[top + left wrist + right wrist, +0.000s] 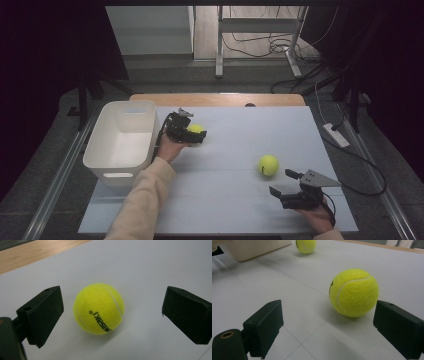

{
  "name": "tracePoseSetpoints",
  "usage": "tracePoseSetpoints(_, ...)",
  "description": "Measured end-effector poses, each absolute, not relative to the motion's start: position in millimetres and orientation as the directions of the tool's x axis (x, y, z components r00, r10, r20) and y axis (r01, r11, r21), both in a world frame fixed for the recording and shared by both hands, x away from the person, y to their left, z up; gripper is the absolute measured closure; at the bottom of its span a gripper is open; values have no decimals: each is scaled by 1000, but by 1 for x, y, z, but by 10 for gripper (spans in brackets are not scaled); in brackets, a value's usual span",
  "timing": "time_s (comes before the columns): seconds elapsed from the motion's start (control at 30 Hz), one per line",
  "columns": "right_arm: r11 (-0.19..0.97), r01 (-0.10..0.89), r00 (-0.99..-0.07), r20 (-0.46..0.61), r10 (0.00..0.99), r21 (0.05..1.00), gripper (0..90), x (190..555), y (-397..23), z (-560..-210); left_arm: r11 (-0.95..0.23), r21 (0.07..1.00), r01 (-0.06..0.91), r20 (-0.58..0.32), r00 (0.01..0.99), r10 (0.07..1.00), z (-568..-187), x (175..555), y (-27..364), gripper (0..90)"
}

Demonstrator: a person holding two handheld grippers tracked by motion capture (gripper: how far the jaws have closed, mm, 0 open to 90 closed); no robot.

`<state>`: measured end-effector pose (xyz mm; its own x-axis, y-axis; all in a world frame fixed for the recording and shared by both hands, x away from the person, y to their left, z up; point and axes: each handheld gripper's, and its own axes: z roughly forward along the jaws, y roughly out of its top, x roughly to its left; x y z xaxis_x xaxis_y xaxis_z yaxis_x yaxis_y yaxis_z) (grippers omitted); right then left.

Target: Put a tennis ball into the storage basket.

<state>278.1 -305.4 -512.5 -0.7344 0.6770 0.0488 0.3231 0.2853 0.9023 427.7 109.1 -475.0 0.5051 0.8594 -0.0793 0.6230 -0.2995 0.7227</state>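
Left gripper: fingers spread wide, nothing pinched. Near tennis ball sat on the white table between the 2 fingers, closer to the left one, touching neither. Round, so no long axis; black lettering faced the camera, reading upside down. Yellow felt, white seam. Right gripper: fingers spread, second tennis ball just beyond the right fingertip.
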Motion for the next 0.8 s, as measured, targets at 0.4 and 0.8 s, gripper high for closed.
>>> tracePoseSetpoints(0.4,284,325,-731,50,680,902,90,278,-306,-513,-302,694,653,-89,495,865,-487,441,108,47)
tracePoseSetpoints(0.8,280,327,-731,54,680,902,90,278,-306,-513,-301,675,674,-100,487,868,-496,449,107,48)
